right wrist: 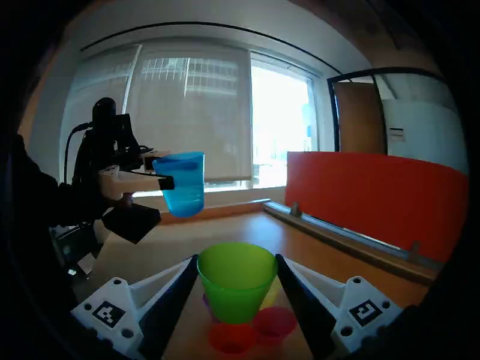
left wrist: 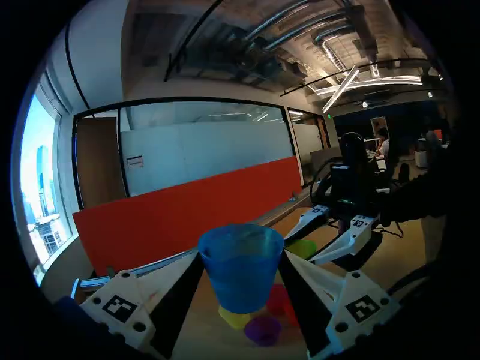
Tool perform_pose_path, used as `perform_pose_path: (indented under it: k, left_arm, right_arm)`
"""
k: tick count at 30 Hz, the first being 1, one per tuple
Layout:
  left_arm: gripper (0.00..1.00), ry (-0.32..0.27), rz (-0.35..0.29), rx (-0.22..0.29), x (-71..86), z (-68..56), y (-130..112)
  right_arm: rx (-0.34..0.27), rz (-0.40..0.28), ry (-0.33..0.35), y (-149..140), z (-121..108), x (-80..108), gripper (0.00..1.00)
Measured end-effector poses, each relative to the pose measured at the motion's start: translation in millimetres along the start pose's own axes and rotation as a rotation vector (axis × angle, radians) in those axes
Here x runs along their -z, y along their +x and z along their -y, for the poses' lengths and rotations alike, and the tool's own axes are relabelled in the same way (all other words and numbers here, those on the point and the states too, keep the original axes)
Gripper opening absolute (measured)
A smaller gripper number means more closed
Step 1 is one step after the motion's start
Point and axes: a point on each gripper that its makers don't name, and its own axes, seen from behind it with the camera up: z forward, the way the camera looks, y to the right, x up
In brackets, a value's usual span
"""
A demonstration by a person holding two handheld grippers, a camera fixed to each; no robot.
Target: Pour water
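In the left gripper view, my left gripper [left wrist: 241, 273] is shut on a translucent blue cup [left wrist: 241, 270], held upright above the table. Farther off, my right gripper [left wrist: 324, 234] holds a green cup [left wrist: 302, 247]. In the right gripper view, my right gripper [right wrist: 236, 285] is shut on that green cup [right wrist: 236, 279], upright and open at the top. The left gripper [right wrist: 153, 180] with the blue cup [right wrist: 182, 182] hangs higher, at the left, held by a dark-sleeved arm.
Small cups lie on the wooden table [right wrist: 312, 246] below: yellow [left wrist: 235, 317], purple [left wrist: 263, 330] and red [left wrist: 279, 300]; two red ones [right wrist: 231, 338] sit under the green cup. An orange divider [right wrist: 378, 195] runs along the table's far side.
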Motion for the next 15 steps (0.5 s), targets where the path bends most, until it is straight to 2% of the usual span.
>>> perform_pose_path:
  k: [15]
  left_arm:
    - [0.84,0.001,-0.004,-0.050,1.2,-2.7,6]
  right_arm:
    - [0.003,0.000,0.051,-5,23,-6.9,0.94]
